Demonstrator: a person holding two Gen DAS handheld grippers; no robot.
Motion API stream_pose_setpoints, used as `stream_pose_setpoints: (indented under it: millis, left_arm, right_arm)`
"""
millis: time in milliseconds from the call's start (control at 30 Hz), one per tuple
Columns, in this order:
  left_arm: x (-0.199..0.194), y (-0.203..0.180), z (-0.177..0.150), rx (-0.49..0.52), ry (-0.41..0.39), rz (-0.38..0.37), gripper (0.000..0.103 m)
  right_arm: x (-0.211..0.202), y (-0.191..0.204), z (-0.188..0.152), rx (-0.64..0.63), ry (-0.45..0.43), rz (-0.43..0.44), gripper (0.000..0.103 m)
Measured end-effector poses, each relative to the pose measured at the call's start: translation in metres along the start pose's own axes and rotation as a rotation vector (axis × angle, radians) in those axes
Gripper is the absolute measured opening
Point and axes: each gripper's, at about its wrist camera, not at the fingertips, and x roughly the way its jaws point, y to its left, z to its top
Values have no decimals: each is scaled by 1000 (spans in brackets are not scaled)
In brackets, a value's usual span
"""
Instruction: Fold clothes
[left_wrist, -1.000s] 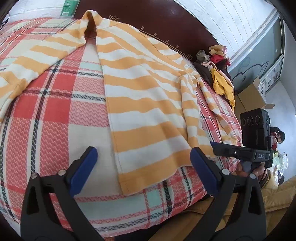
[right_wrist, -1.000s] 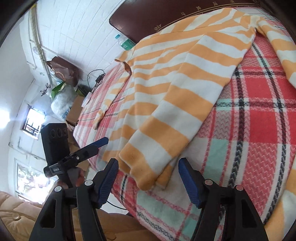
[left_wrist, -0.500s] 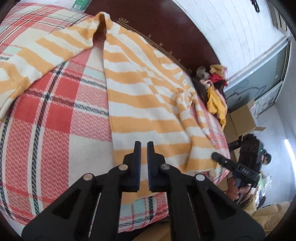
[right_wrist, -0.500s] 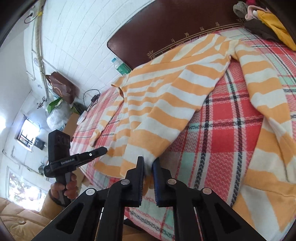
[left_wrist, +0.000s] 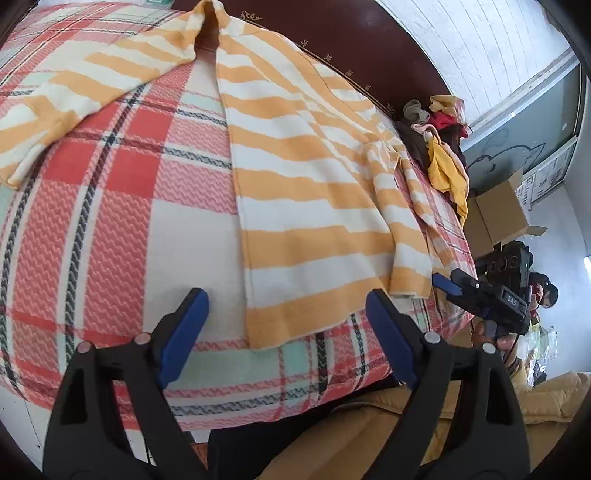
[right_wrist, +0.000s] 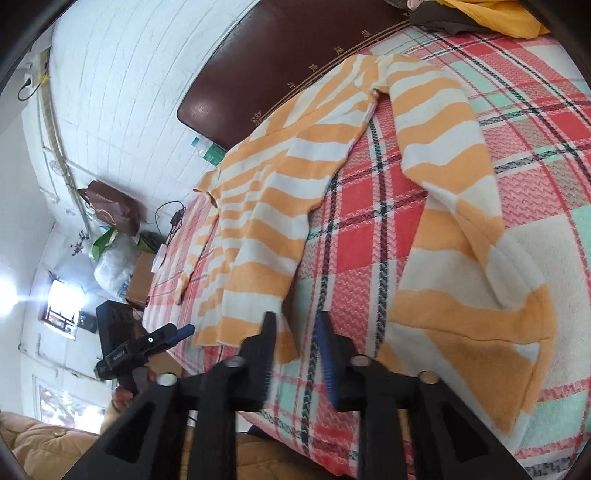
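Observation:
An orange-and-white striped sweater (left_wrist: 295, 177) lies spread flat on a red plaid bed cover (left_wrist: 110, 221), collar toward the dark headboard. It also shows in the right wrist view (right_wrist: 266, 229), with one sleeve (right_wrist: 454, 177) stretched out to the right. My left gripper (left_wrist: 286, 310) is open and empty, its blue pads either side of the sweater's hem corner, just above it. My right gripper (right_wrist: 295, 343) is partly open and empty, hovering at the hem's other corner. Each gripper shows in the other's view, the right one (left_wrist: 443, 282) and the left one (right_wrist: 184, 330).
A pile of other clothes (left_wrist: 439, 140) lies at the far right of the bed by the dark headboard (left_wrist: 351, 48). A cardboard box (left_wrist: 498, 214) stands beyond the bed. A brown bag (right_wrist: 110, 210) and plastic bags sit on the other side.
Both grippers were shut on the sweater's hem half a second ago. Now both have opened and let go, and the hem lies flat on the bed.

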Motion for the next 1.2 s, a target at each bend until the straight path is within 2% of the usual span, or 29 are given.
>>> stream_pose_setpoints:
  millis: [33, 133, 167, 200, 233, 267, 300, 400, 567, 700, 833, 1033, 1100, 1200]
  left_arm:
    - [2, -3, 0, -1, 9, -21, 87]
    - [11, -14, -3, 22, 30, -36, 85]
    - [14, -18, -3, 38, 34, -18, 79]
    - [17, -20, -3, 43, 41, -8, 54]
    - [20, -22, -3, 48, 49, 1, 25]
    - [22, -22, -2, 36, 53, 2, 18]
    - [23, -18, -1, 9, 54, -7, 15]
    - [16, -12, 5, -50, 9, -36, 13]
    - [-14, -2, 24, -119, -95, -84, 13]
    - [-42, 7, 33, -137, -165, -78, 13]
    - [-50, 13, 28, -128, -154, -40, 13]
    - [-45, 22, 11, -82, -57, -8, 13]
    - [-44, 24, 7, -61, -30, 30, 13]
    - [-46, 26, 9, -33, -36, 139, 14]
  right_arm:
    - [7, 4, -1, -7, 18, 16, 63]
    - [27, 17, -3, -58, 54, 26, 63]
    - [33, 20, -2, -73, 57, 24, 63]
    - [39, 23, -2, -86, 60, 23, 62]
    - [43, 24, 0, -93, 63, 28, 48]
    - [47, 24, 1, -93, 71, 42, 18]
    - [49, 24, 2, -89, 76, 42, 7]
    - [39, 22, 4, -88, 30, 9, 7]
    - [-4, 16, 9, -69, -68, -24, 6]
    - [-13, 10, 4, -60, -26, -66, 6]
    - [-10, 7, -6, -55, 48, -89, 6]
    - [-9, 15, -13, -86, 92, -96, 6]
    - [-9, 16, -14, -103, 111, -119, 6]
    - [-8, 12, -14, -105, 132, -161, 7]
